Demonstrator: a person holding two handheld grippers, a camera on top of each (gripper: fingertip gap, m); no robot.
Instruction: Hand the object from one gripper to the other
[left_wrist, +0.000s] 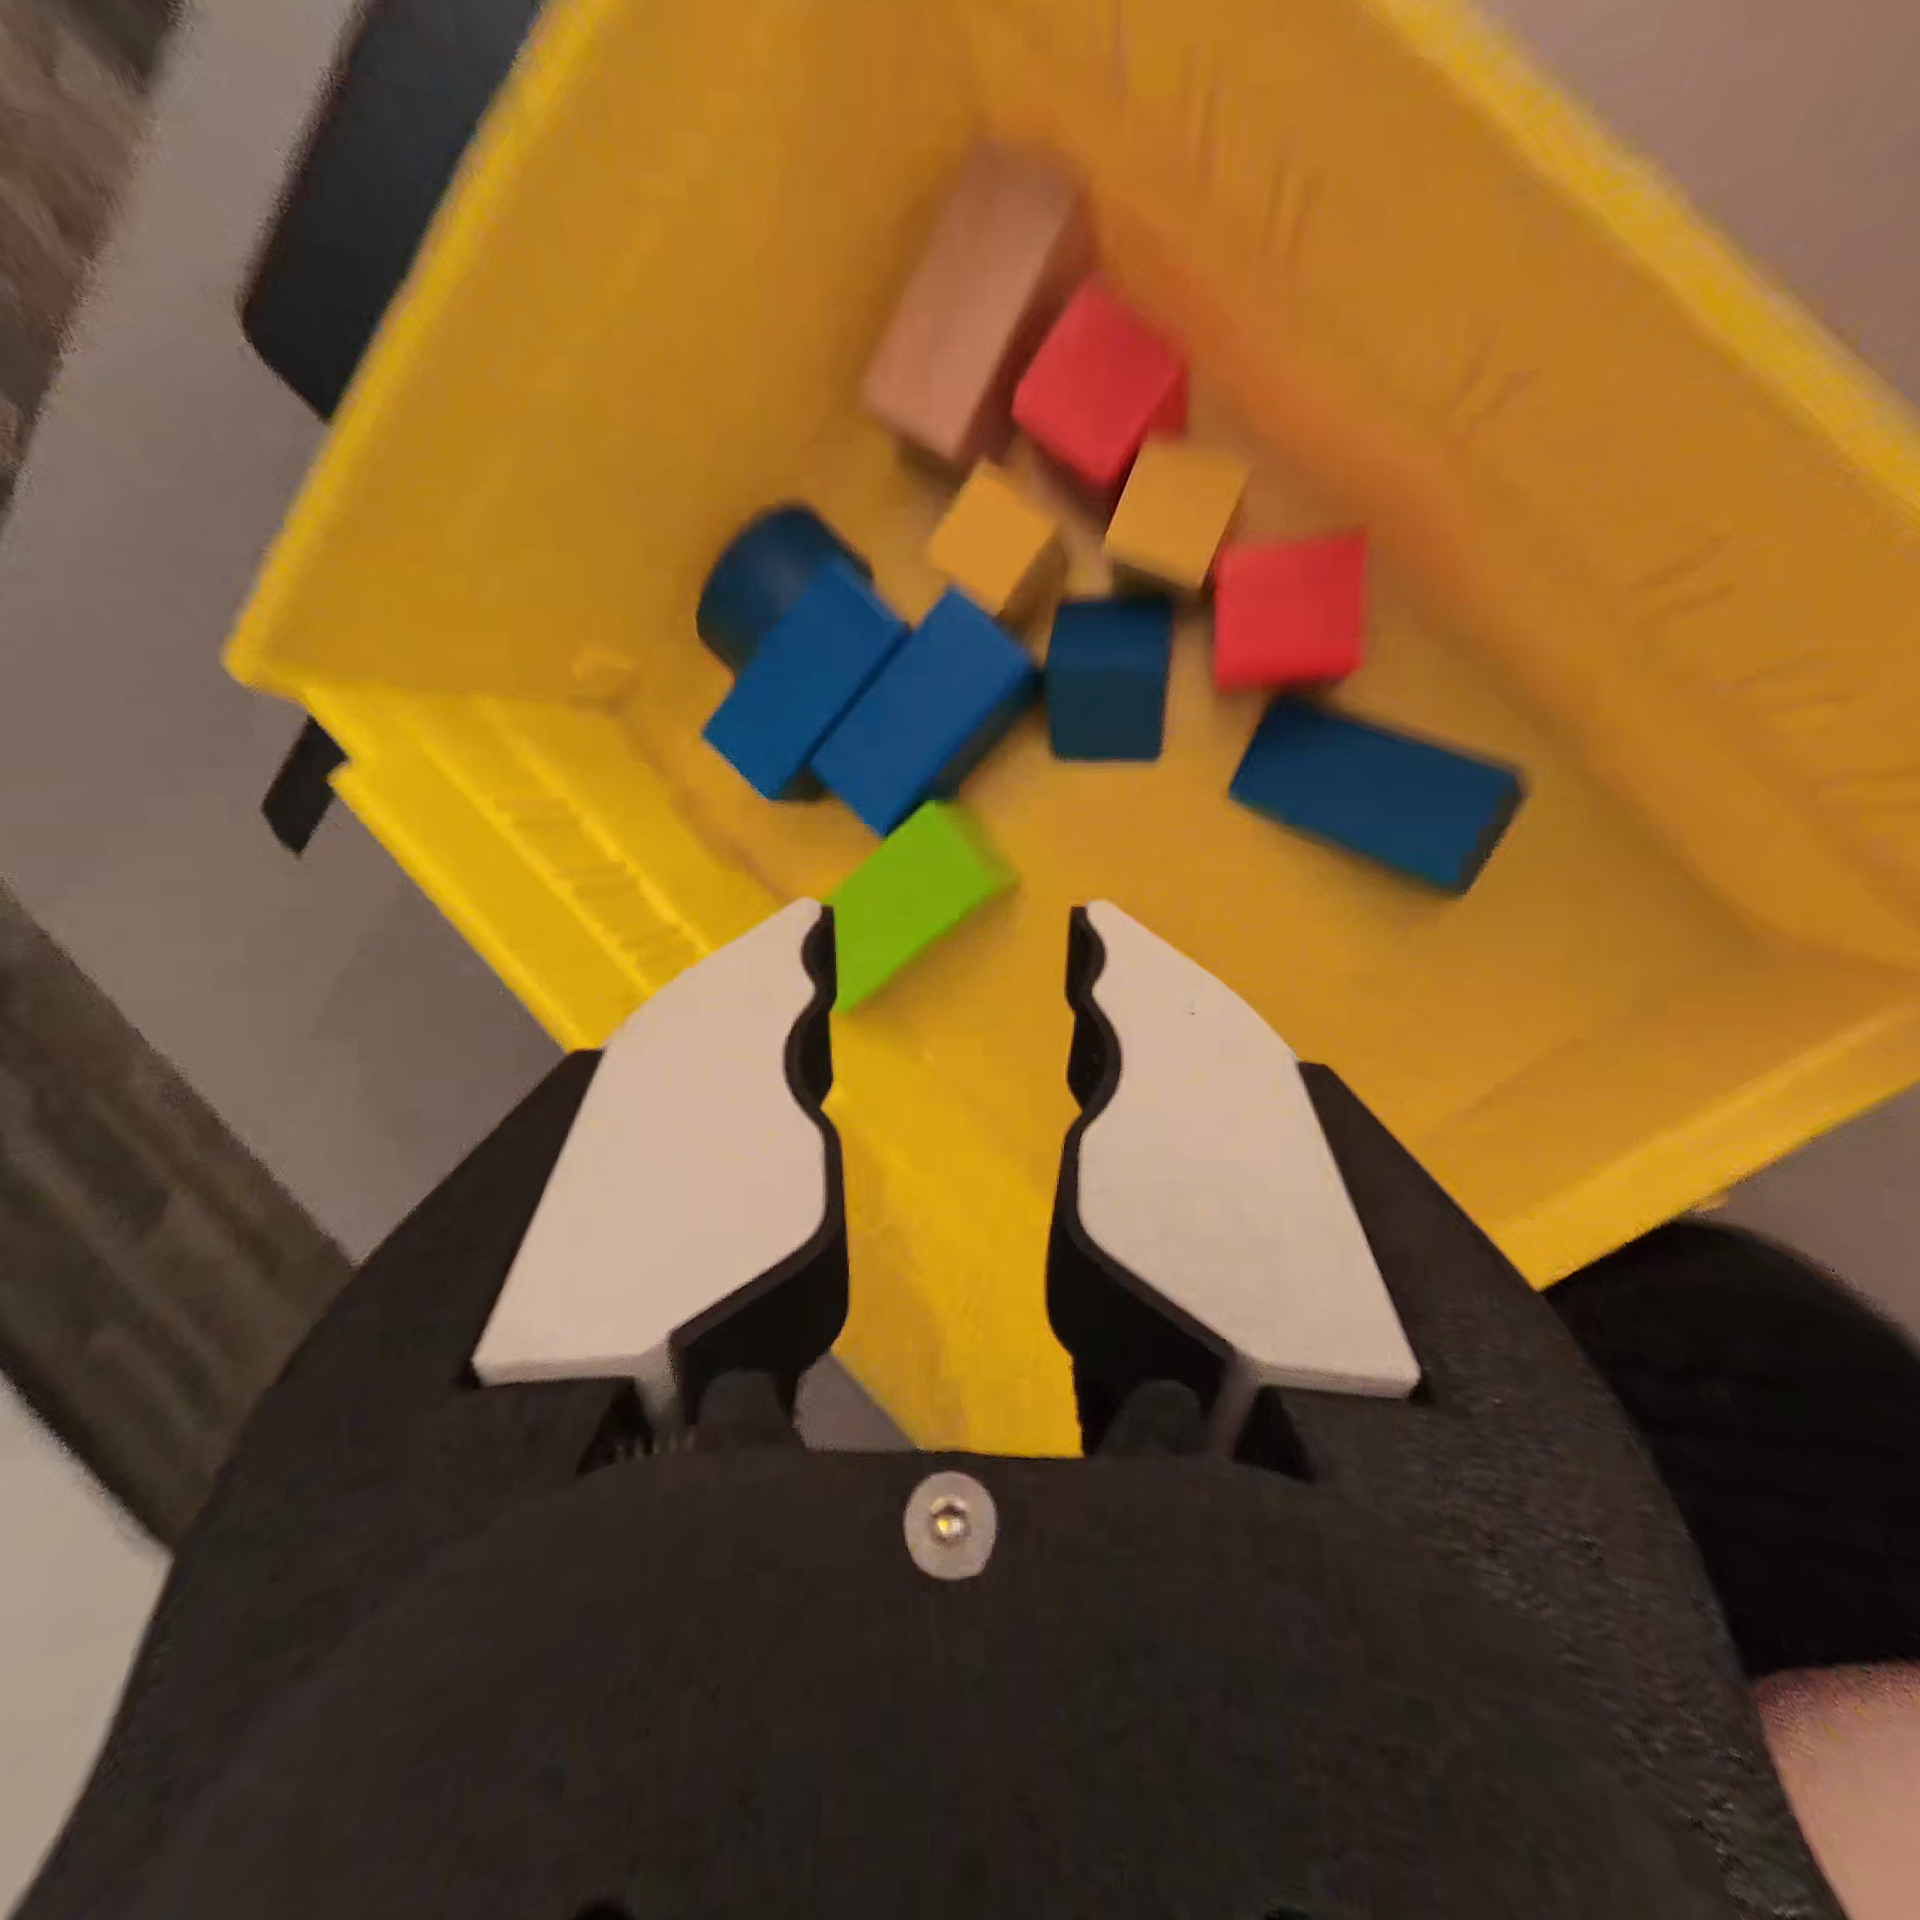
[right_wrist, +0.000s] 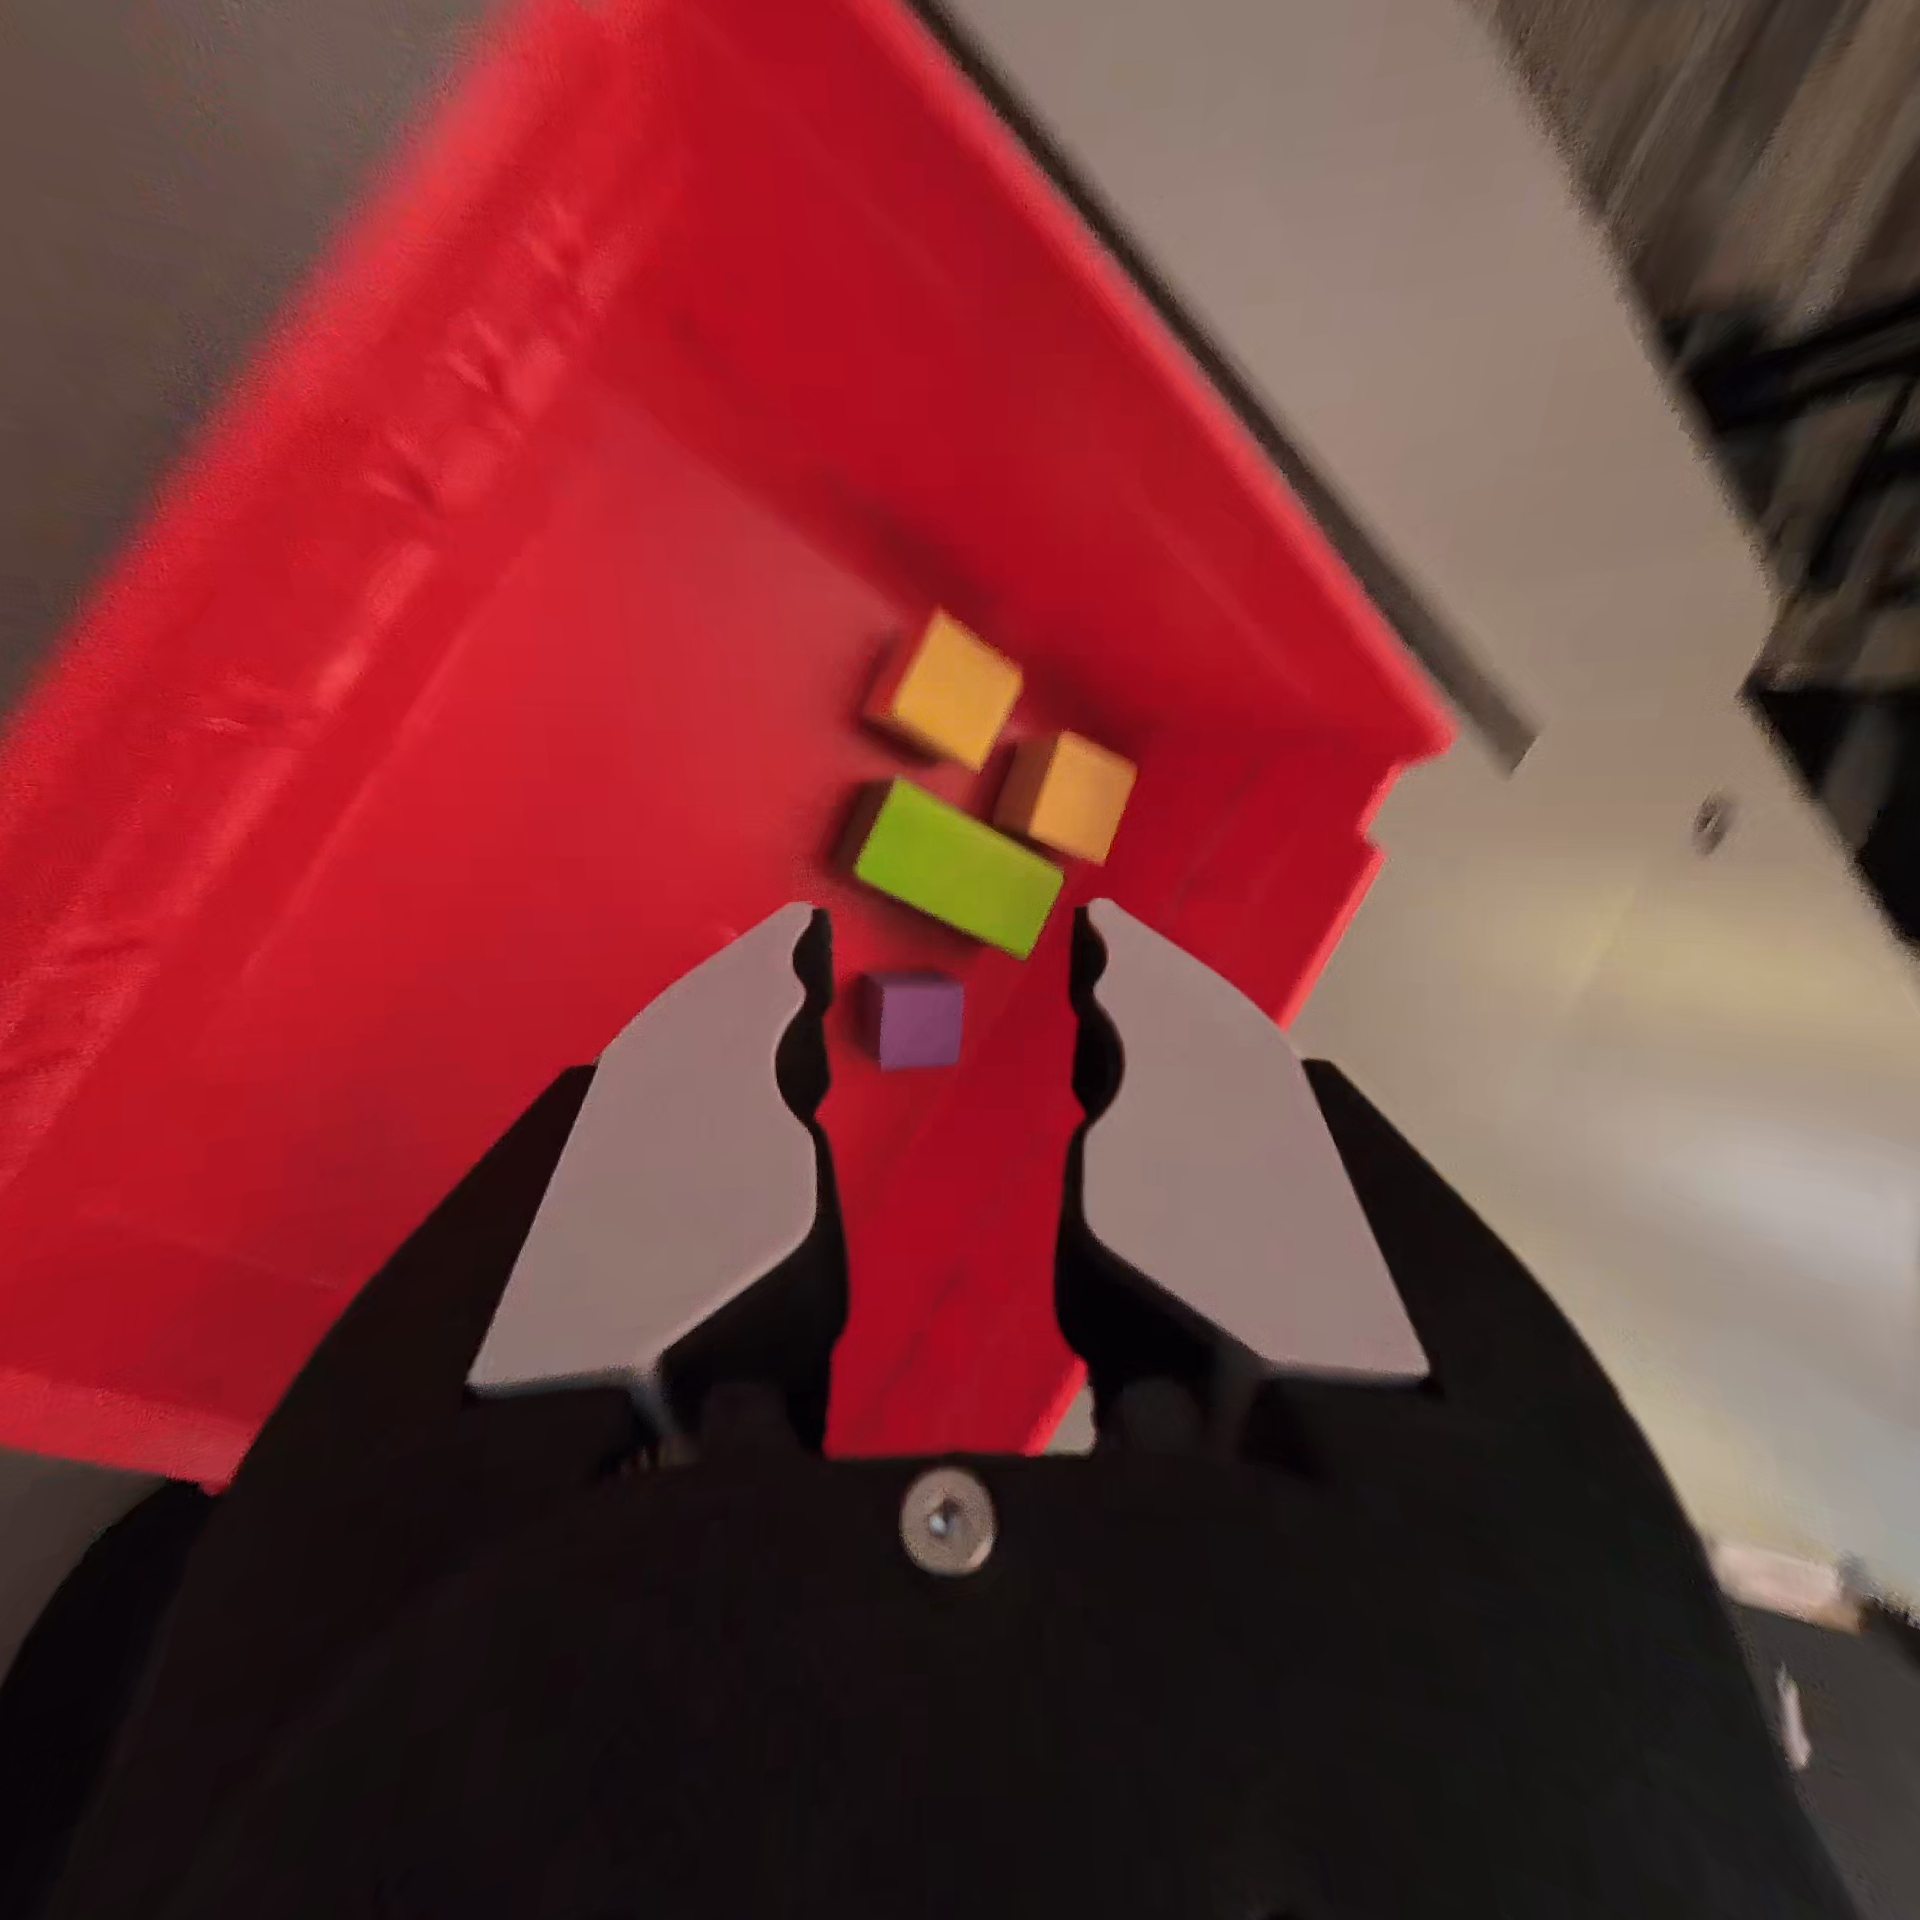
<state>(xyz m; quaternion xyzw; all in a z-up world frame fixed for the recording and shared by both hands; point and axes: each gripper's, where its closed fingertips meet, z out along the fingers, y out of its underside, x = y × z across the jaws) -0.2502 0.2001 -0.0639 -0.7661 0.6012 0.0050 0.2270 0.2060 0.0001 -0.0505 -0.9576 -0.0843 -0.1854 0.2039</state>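
Hovering with jaws parted and empty: left gripper (left_wrist: 951, 914) over yellow bin (left_wrist: 499, 499), lined up for green block (left_wrist: 914, 899); right gripper (right_wrist: 951, 914) above red bin (right_wrist: 416, 727), seemingly awaiting handover.

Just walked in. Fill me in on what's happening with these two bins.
A person holds a gripper in each hand, and neither has picked anything up. The left gripper hangs, jaws open and empty, over a yellow bin of mixed wooden blocks, nearest a green block. The right gripper, also open and empty, hangs over a red bin holding two orange cubes, a green block and a small purple cube. No handover has begun.
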